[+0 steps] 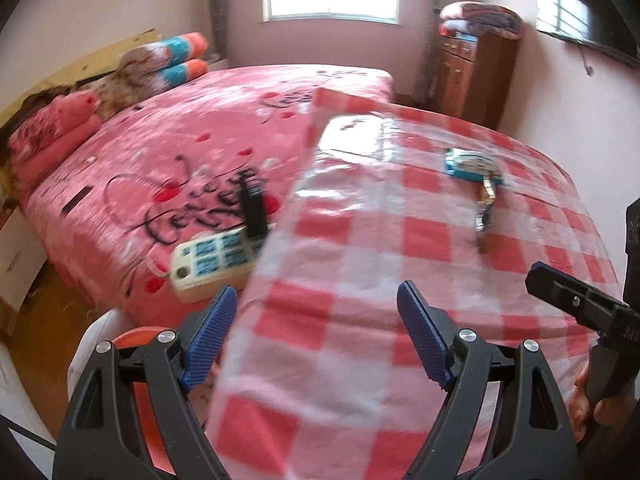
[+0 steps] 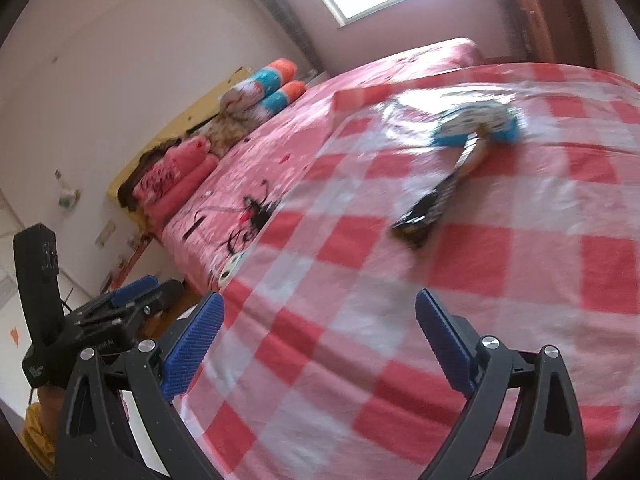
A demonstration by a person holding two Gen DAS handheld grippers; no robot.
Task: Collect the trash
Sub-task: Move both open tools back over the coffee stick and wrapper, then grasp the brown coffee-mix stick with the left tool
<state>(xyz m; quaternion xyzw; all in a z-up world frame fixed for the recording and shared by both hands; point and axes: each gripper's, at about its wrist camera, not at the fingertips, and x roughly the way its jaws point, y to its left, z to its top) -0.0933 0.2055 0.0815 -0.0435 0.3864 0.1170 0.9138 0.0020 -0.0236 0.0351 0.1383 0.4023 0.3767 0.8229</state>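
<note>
Wrappers (image 1: 472, 168) lie on the far part of the checked counter (image 1: 360, 280), well ahead of both tongs. Left tongs (image 1: 316, 336) and right tongs (image 2: 320, 344) gape, holding nothing.

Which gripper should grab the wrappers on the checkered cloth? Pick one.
Right. The right gripper, open, faces the wrappers nearly straight ahead; the left gripper, also open, sits over the checkered cloth edge, wrappers off to its right.

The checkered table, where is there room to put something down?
The near half of the checkered table, between the left gripper and the dark wrapper, looks bare. So does its left edge beside the bed. It is crowded farther back, where the blue wrapper touches the dark one.
</note>
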